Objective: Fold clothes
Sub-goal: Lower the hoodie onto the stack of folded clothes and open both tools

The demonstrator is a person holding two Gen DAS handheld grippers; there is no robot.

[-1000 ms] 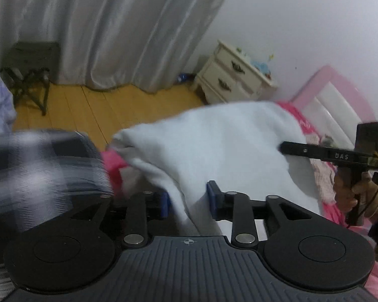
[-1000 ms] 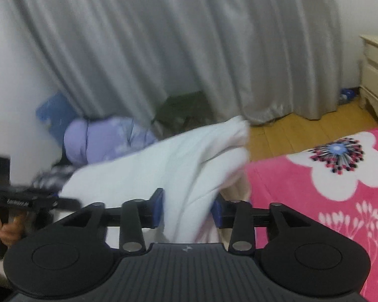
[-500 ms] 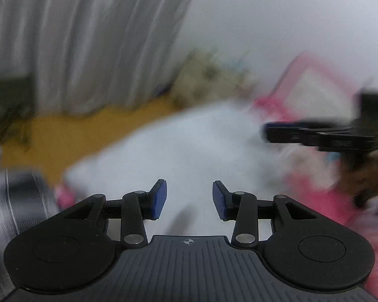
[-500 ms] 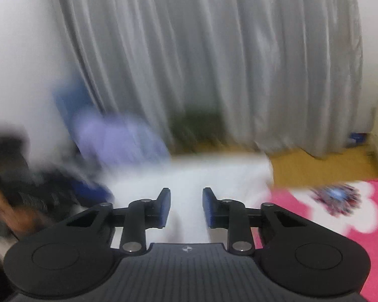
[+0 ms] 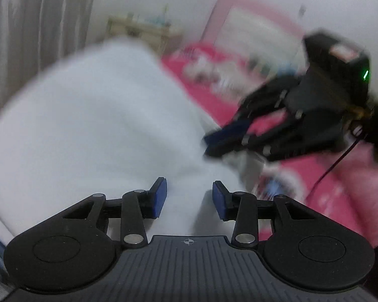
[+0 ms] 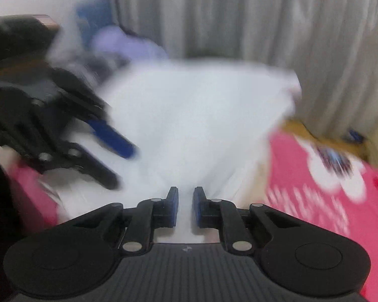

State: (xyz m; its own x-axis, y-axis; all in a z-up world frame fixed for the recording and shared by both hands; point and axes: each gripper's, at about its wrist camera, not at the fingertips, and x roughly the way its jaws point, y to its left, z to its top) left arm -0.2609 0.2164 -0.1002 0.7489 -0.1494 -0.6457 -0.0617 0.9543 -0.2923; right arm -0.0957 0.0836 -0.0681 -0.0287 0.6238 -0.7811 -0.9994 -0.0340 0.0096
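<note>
A white garment (image 5: 95, 115) lies spread on the pink bed, blurred by motion. It also shows in the right wrist view (image 6: 196, 125). My left gripper (image 5: 189, 198) has its jaws apart, with white cloth running between them. My right gripper (image 6: 184, 207) has its jaws close together with a strip of white cloth in the narrow gap. The right gripper also shows at the right of the left wrist view (image 5: 224, 138). The left gripper also shows at the left of the right wrist view (image 6: 113, 138).
A pink flowered blanket (image 6: 327, 188) covers the bed. A pink headboard (image 5: 252, 17) and a cream nightstand (image 5: 143, 30) stand at the back. Grey curtains (image 6: 264, 25) hang behind. A purple bundle (image 6: 128, 42) and dark clothes lie at the far left.
Both grippers have swung in toward each other over the white garment. The garment has dropped flatter on the bed. The right jaws have narrowed since a second ago.
</note>
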